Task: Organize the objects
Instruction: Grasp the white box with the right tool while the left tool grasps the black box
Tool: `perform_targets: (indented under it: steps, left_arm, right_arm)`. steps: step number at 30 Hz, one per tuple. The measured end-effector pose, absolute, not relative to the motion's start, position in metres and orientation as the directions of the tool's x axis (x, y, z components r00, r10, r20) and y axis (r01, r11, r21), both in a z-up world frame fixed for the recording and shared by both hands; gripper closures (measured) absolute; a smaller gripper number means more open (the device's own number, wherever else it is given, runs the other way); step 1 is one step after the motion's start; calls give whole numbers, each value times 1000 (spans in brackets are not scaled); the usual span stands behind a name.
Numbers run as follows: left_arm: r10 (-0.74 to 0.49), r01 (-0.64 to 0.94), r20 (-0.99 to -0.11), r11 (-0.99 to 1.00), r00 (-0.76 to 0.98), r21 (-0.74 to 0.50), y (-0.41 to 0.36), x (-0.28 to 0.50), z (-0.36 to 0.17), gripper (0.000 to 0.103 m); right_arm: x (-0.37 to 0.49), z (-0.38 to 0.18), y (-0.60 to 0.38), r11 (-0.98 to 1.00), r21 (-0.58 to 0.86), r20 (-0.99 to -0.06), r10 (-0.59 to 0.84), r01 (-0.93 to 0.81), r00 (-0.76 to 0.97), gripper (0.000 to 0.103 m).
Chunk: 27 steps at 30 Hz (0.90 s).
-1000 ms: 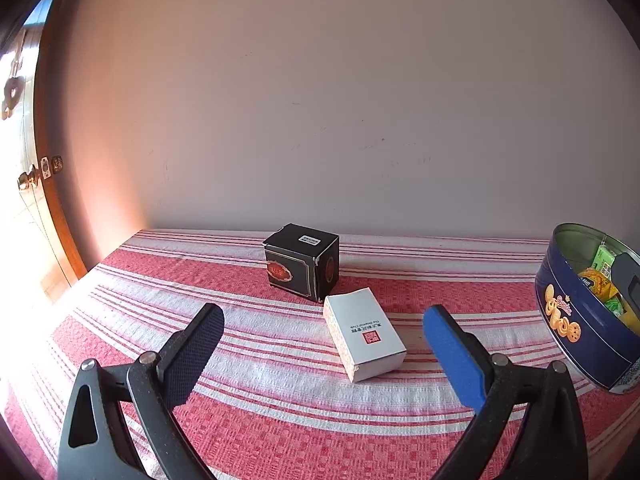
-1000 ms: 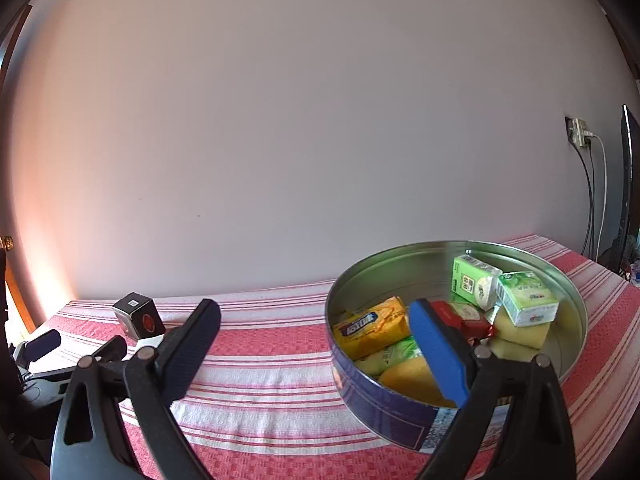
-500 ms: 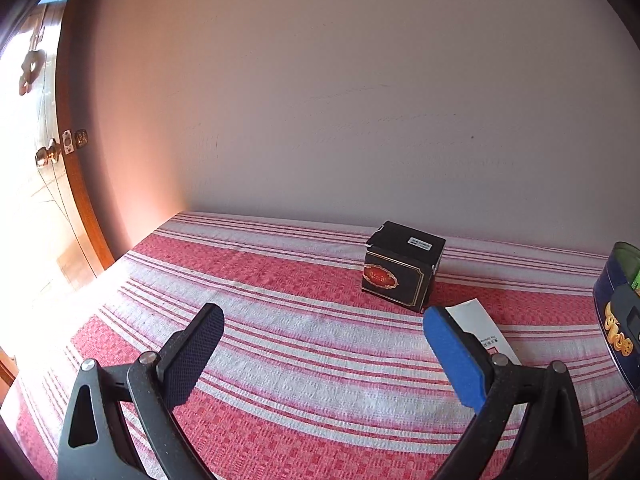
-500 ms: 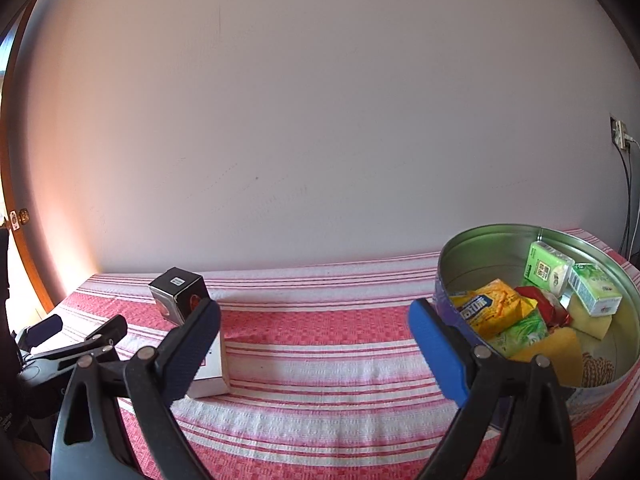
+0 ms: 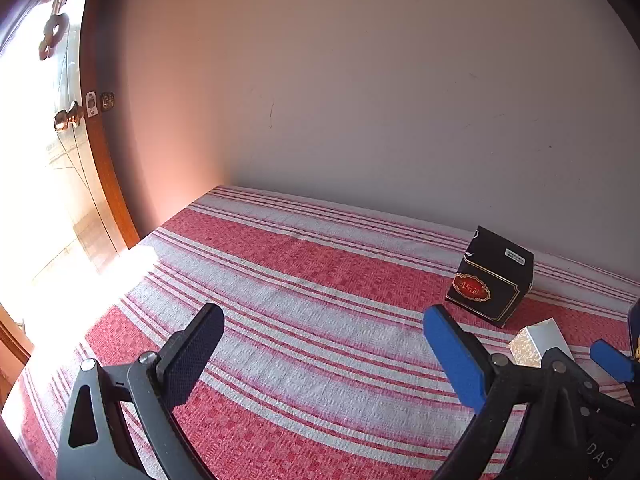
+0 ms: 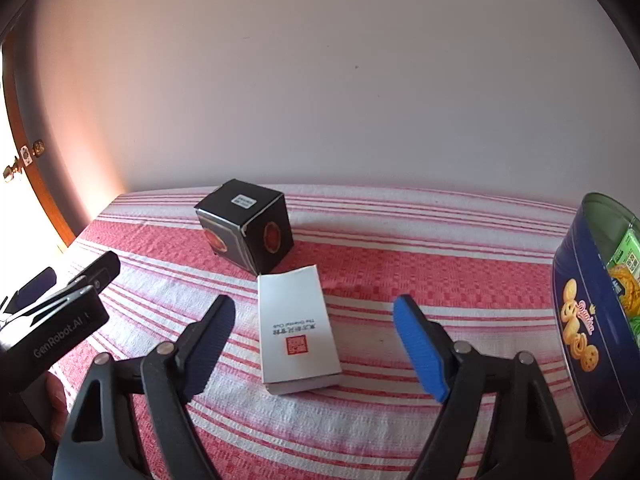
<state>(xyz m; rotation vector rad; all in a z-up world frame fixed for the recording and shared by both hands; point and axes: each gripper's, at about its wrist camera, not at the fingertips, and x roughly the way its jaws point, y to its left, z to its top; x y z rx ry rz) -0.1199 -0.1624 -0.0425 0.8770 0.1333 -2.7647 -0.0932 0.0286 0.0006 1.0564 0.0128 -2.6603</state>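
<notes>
At the right edge of the right wrist view, the blue cookie tin (image 6: 580, 320) is cut off, its contents mostly hidden. In the left wrist view, the white box (image 5: 538, 340) at lower right sits partly behind the left gripper's frame, and the small print on the black box (image 5: 492, 276) is unreadable.

My tongs (image 6: 314, 344) are showing one black pad and one blue. The desk cloth (image 6: 400, 272) is running in red and white stripes. The black box (image 6: 246, 226) is bearing red-gold emblems, the white box (image 6: 298, 330) a red stamp, the blue tin (image 6: 588, 320) golden cookies.
</notes>
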Motion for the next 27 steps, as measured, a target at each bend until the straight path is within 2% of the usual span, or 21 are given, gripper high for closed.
perform_targets:
  steps: [5, 7, 11, 14, 20, 22, 24, 27]
  left_arm:
    - [-186, 231, -574, -973, -797, -5, -159, -121, -42, 2]
    - [-183, 224, -574, -975, -798, -2, -158, -121, -42, 2]
    - [-153, 194, -569, -981, -808, -11, -156, -120, -41, 2]
    - [-120, 159, -567, -987, -815, -20, -153, -119, -41, 2]
    - [29, 22, -549, -996, -836, -86, -127, -128, -38, 2]
    - [68, -41, -546, -997, -835, -61, -110, -141, -35, 2]
    - [87, -95, -539, -995, -838, -13, -95, -154, -34, 2]
    - [140, -164, -588, -986, -797, -13, -81, -181, -41, 2]
  right_arm:
    - [-112, -21, 6, -950, 57, -784, -234, 308, -575, 48]
    - [-111, -21, 6, -951, 50, -776, -229, 305, -588, 60]
    - [-110, -25, 24, -948, 113, -767, -273, 297, -580, 62]
    - [-98, -18, 49, -945, 147, -716, -306, 293, -627, 62]
    - [-66, 5, 98, -974, -8, -539, -185, 224, -822, 62]
    - [-66, 8, 106, -982, -24, -501, -152, 190, -852, 62]
    - [-70, 9, 108, -986, -23, -492, -134, 167, -860, 62]
    - [-79, 6, 107, -987, 12, -519, -143, 161, -843, 62]
